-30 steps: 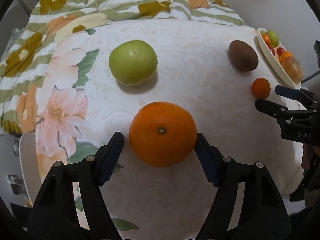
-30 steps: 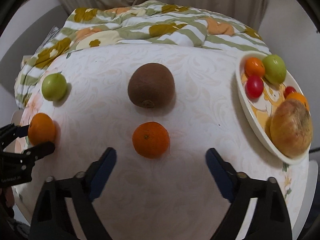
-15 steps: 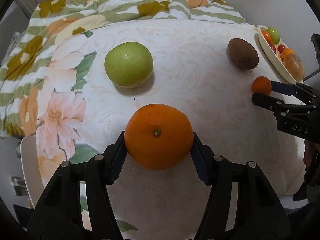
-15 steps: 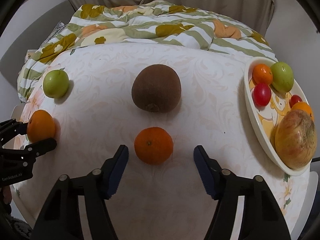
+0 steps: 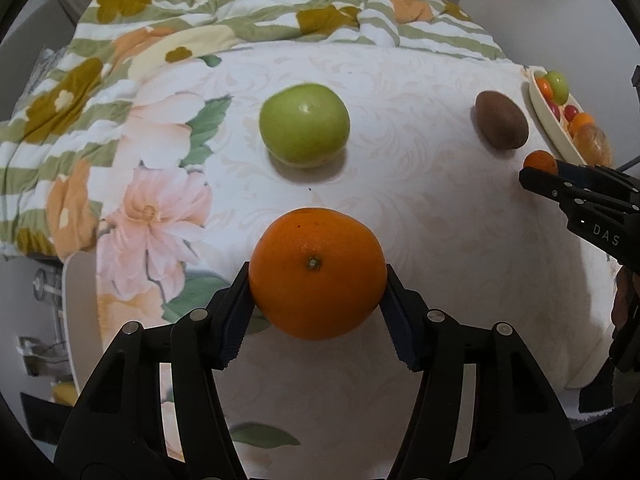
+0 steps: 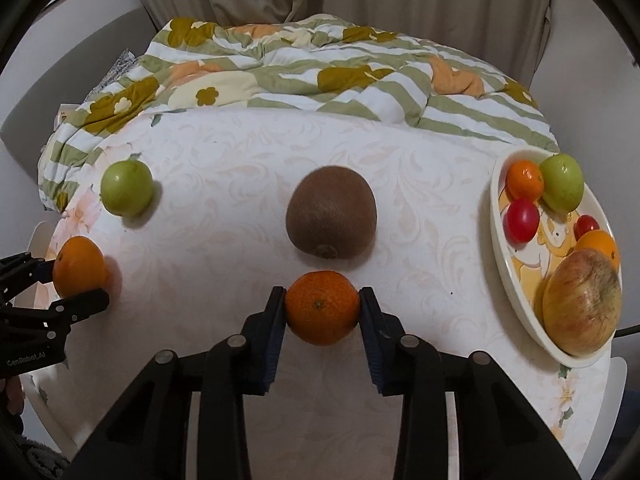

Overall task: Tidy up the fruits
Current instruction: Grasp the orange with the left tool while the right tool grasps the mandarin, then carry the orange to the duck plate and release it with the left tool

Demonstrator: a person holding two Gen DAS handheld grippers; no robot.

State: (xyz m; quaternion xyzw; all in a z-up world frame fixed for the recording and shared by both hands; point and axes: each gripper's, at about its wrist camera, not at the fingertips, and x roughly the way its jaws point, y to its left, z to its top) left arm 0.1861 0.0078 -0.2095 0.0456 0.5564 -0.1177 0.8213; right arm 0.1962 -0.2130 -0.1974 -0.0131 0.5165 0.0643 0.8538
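My left gripper (image 5: 316, 284) is shut on a large orange (image 5: 318, 272) near the table's front left; it also shows in the right wrist view (image 6: 79, 266). My right gripper (image 6: 322, 307) is shut on a small mandarin (image 6: 322, 306), seen in the left wrist view (image 5: 540, 161) too. A green apple (image 5: 304, 124) (image 6: 126, 187) and a brown kiwi (image 6: 331, 217) (image 5: 502, 124) lie loose on the white tablecloth (image 6: 240, 184). A cream plate (image 6: 505, 240) at the right holds several fruits.
A flowered, striped quilt (image 6: 320, 68) is bunched along the table's far edge. The plate carries a big yellow-red apple (image 6: 582, 308), a green apple (image 6: 562, 182), small oranges and red tomatoes. A white chair back (image 5: 78, 304) stands left of the table.
Both grippers closed: the left on the large orange, the right on the mandarin. Both views have tilted up slightly.
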